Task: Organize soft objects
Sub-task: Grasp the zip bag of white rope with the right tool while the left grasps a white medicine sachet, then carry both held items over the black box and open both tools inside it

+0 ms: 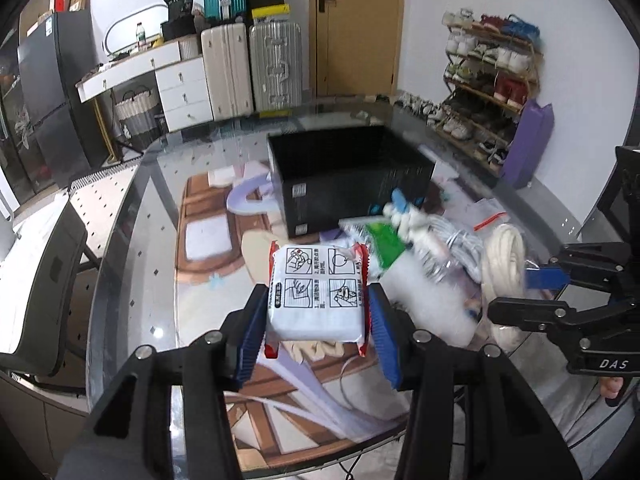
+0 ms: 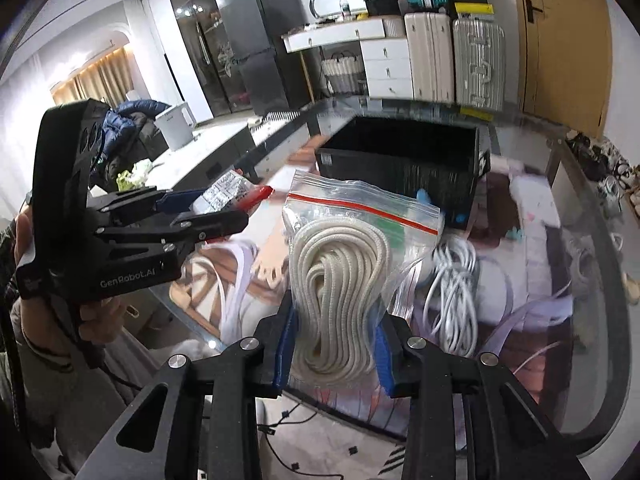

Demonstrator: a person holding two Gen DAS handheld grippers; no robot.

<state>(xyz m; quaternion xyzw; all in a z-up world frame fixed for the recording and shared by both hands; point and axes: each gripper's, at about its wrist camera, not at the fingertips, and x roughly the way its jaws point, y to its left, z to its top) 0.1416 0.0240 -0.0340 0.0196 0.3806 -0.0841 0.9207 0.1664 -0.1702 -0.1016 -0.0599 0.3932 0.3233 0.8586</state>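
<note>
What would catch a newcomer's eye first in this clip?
Both grippers are loaded: the left gripper clamps a white tissue pack above the glass table, and the right gripper pinches a zip bag of coiled rope. Just beyond stands an open black box.

Motion blur smears the pile of packets (image 1: 400,236) beside the black box (image 1: 352,176); the rope bag's (image 2: 340,280) lower end hides between the right claw's pads (image 2: 285,344)

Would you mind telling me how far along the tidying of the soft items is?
Nothing visibly sits in the black box yet. In hand: the left hand-held gripper clamps a tissue pack, the right hand-held gripper a bagged rope coil. Left: white cable bundle on the table.
</note>
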